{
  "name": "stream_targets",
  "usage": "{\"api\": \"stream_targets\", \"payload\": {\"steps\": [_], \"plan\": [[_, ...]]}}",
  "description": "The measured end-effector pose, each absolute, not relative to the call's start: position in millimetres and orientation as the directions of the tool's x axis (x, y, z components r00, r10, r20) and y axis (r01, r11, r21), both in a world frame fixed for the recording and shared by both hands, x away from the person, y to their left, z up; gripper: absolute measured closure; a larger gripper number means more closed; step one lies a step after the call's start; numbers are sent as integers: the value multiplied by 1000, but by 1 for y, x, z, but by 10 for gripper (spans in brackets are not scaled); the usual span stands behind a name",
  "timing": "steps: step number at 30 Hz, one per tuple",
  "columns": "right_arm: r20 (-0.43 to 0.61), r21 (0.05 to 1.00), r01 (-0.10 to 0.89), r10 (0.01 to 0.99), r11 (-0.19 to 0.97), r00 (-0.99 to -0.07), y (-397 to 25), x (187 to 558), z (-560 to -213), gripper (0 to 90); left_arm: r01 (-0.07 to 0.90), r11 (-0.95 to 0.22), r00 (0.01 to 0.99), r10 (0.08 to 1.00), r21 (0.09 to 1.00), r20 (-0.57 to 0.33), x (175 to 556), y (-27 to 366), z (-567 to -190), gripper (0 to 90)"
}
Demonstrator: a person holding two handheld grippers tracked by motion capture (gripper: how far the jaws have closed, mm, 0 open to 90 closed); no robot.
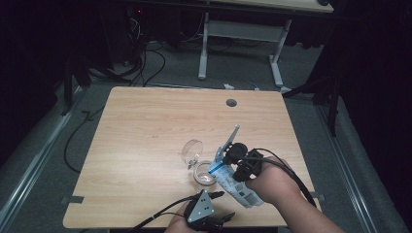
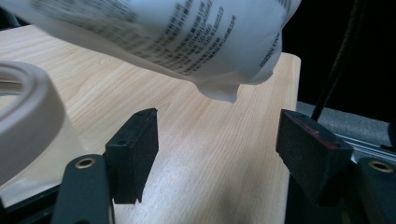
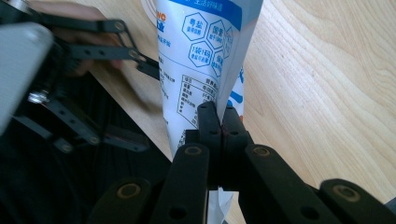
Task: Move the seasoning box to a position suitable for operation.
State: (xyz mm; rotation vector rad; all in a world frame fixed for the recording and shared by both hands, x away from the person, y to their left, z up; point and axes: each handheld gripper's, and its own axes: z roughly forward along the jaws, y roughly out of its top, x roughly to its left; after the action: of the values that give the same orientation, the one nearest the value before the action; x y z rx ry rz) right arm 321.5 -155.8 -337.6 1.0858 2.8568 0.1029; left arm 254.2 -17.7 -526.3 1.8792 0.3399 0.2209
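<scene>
Wood table (image 1: 145, 126), far half bare; right gripper (image 3: 222, 122) jaws clamping pouch (image 3: 201, 60), left gripper (image 2: 217, 140) jaws apart nr front edge.

On the worktop (image 1: 145, 126) I count one white printed pouch (image 1: 238, 187), one open glass jar (image 1: 205, 173) and one clear round lid (image 1: 193, 149) lying just left of the jar. There are two tongs: the left tongs (image 1: 221, 194) at the near edge and the right tongs (image 1: 224, 162) beside the pouch.

Wide bare table (image 1: 145, 126) left & far; jar (image 1: 204, 173), lid (image 1: 193, 149), bag (image 1: 233, 187) crowding near edge, prob. touching.
</scene>
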Motion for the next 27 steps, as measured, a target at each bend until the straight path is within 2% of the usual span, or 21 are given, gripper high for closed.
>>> {"api": "stream_targets", "payload": {"steps": [13, 18, 21, 23, 27], "plan": [[-45, 118, 651, 659, 750, -751, -140, 321, -333, 900, 165, -281, 924, 379, 945, -49, 259, -30, -522, 272], [-38, 131, 646, 655, 752, -755, -134, 320, -331, 900, 175, -267, 907, 419, 948, -50, 260, -33, -519, 222], [-34, 134, 643, 652, 754, -758, -133, 320, -331, 900, 178, -263, 906, 419, 948, -54, 259, -34, -516, 242], [-37, 137, 642, 651, 755, -758, -134, 320, -331, 900, 171, -267, 906, 421, 948, -45, 257, -35, -516, 306], [-42, 135, 648, 658, 750, -752, -135, 320, -331, 900, 178, -278, 908, 417, 944, -49, 255, -35, -515, 360]]}}
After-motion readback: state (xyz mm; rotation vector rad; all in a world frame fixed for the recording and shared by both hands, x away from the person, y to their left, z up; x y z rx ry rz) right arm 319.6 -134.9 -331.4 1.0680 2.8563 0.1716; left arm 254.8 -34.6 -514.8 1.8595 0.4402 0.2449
